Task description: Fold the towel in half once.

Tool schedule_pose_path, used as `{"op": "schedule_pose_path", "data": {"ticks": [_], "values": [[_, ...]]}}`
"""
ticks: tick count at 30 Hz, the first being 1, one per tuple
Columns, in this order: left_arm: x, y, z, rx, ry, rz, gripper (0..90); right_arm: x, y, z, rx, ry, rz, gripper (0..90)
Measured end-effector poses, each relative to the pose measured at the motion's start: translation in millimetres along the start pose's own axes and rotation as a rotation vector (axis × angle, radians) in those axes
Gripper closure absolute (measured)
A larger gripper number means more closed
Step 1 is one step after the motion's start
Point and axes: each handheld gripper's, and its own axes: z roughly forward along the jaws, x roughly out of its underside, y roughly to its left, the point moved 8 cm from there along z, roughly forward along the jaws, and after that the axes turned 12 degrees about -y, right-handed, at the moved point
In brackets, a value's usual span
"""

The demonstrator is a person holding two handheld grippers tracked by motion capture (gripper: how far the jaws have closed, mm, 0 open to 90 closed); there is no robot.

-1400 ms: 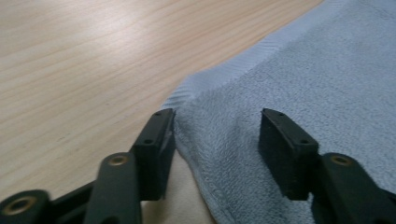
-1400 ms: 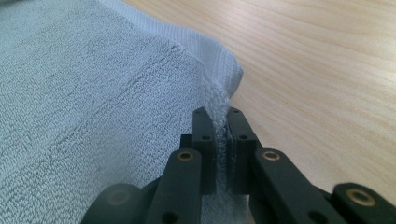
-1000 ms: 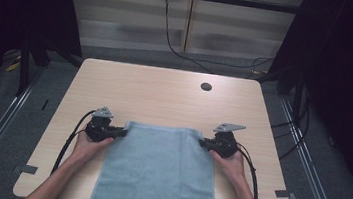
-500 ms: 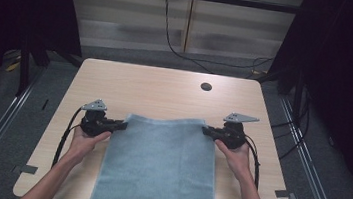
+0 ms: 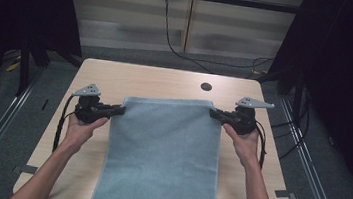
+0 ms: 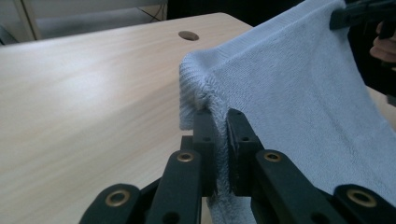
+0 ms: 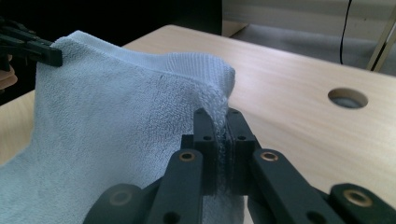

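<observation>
- High view: a light blue towel (image 5: pixel 163 153) is held taut by its two far corners above the wooden table (image 5: pixel 156 79), the near end hanging past the table's near edge. The left gripper (image 5: pixel 115 109) is clamped on one corner, the right gripper (image 5: pixel 215 113) on the other.
- Left gripper view: the towel's corner hem is pinched between the clenched jaws, cloth bunching above them.
- Right gripper view: the other corner is squeezed between the closed jaws, near the table's round hole (image 7: pixel 348 98).

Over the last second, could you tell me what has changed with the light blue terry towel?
Both grippers, left and right, lifted the light blue terry towel's far edge up and away from the person. Both stayed clamped on its corners; the wooden table is unchanged.
</observation>
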Motion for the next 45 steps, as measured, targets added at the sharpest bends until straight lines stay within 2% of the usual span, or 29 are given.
{"op": "schedule_pose_path", "data": {"ticks": [2,3,6,8,12,13,15,17,19,20,22,23,24,25,29,31,32,33,34,35,37,38,39,40,41,42,43,44,45], "values": [[-12.6,-1.2,-2.9,0.004,-0.036,-0.007,84.4,-14.3,0.3,0.9,0.004,-0.019,-0.011,85.9],[-18.8,-1.6,-3.7,0.001,-0.049,-0.005,84.4,-14.3,0.3,0.9,0.004,-0.019,-0.011,85.9],[-35.7,-0.5,-4.4,-0.012,-0.062,0.02,84.3,-32.5,0.6,2.8,0.009,-0.04,-0.025,85.9],[-48.7,1.8,-3.2,-0.015,-0.093,0.01,84.3,-43.1,0.0,3.6,0.015,-0.052,-0.034,85.9],[-73.3,6.5,-2.1,-0.017,-0.122,0.014,84.4,-69.3,-6.0,6.1,0.037,-0.082,-0.051,86.0],[-82.2,6.0,-3.4,-0.021,-0.121,0.037,84.4,-74.4,-7.5,6.4,0.042,-0.088,-0.051,86.0],[-101.6,2.4,-7.9,-0.014,-0.148,0.051,84.6,-89.2,-9.6,6.2,0.049,-0.1,-0.056,86.1],[-122.9,-1.2,-13.9,-0.042,-0.159,0.113,84.7,-112.4,-7.5,3.9,0.038,-0.135,-0.057,86.2],[-138.8,-6.9,-22.0,-0.03,-0.203,0.099,84.8,-130.6,-3.8,0.6,0.04,-0.172,-0.067,86.2],[-140.8,-9.8,-24.5,-0.04,-0.198,0.127,84.8,-138.2,-2.1,-1.4,0.04,-0.19,-0.062,86.2],[-133.3,-13.2,-25.9,-0.051,-0.169,0.146,84.8,-137.2,1.3,-4.2,0.034,-0.188,-0.063,86.2],[-125.2,-14.7,-26.1,-0.043,-0.152,0.145,84.7,-122.6,5.6,-6.7,0.026,-0.161,-0.063,86.2],[-118.1,-16.0,-26.7,-0.034,-0.137,0.143,84.7,-122.6,5.6,-6.7,0.026,-0.161,-0.063,86.2],[-108.5,-17.1,-27.9,-0.028,-0.129,0.143,84.7,-114.8,8.0,-8.1,0.021,-0.144,-0.064,86.2],[-64.4,-23.5,-34.9,0.006,-0.081,0.113,84.7,-67.1,21.6,-18.4,-0.012,-0.068,-0.071,86.4],[-51.2,-30.8,-40.3,0.028,-0.084,0.093,84.7,-45.2,29.9,-26.2,-0.034,-0.039,-0.067,86.5],[-44.0,-36.5,-43.4,0.043,-0.079,0.088,84.7,-27.7,39.7,-36.3,-0.051,-0.022,-0.066,86.6],[-36.5,-41.9,-46.9,0.051,-0.067,0.099,84.7,-27.7,39.7,-36.3,-0.051,-0.022,-0.066,86.6],[-26.4,-49.0,-51.1,0.069,-0.057,0.083,84.7,-20.2,45.8,-42.2,-0.063,-0.012,-0.063,86.6],[-17.9,-52.9,-54.7,0.072,-0.044,0.092,84.8,-11.7,53.8,-50.1,-0.08,-0.003,-0.066,86.6],[-1.5,-57.7,-59.6,0.059,-0.03,0.068,84.8,3.6,66.4,-60.7,-0.099,0.017,-0.059,86.6],[21.4,-63.9,-62.1,0.077,-0.001,0.006,84.9,21.0,75.3,-67.4,-0.1,0.058,-0.064,86.6],[21.4,-63.9,-62.1,0.077,-0.001,0.006,84.9,21.0,75.3,-67.4,-0.1,0.058,-0.064,86.6],[33.6,-66.9,-63.1,0.067,0.025,0.015,84.9,41.3,84.4,-73.8,-0.116,0.094,-0.057,86.6],[44.9,-70.8,-64.9,0.079,0.049,0.02,84.9,41.3,84.4,-73.8,-0.116,0.094,-0.057,86.6],[56.0,-76.0,-67.0,0.113,0.085,0.016,84.8,62.4,92.2,-78.9,-0.125,0.138,-0.049,86.6],[64.8,-80.3,-70.6,0.118,0.124,0.045,84.8,62.4,92.2,-78.9,-0.125,0.138,-0.049,86.6],[70.6,-84.3,-75.2,0.13,0.152,0.05,84.8,72.6,95.6,-81.4,-0.131,0.16,-0.042,86.6],[75.6,-90.5,-86.3,0.153,0.149,0.02,84.8,91.1,103.4,-86.5,-0.141,0.207,-0.03,86.6]]}}
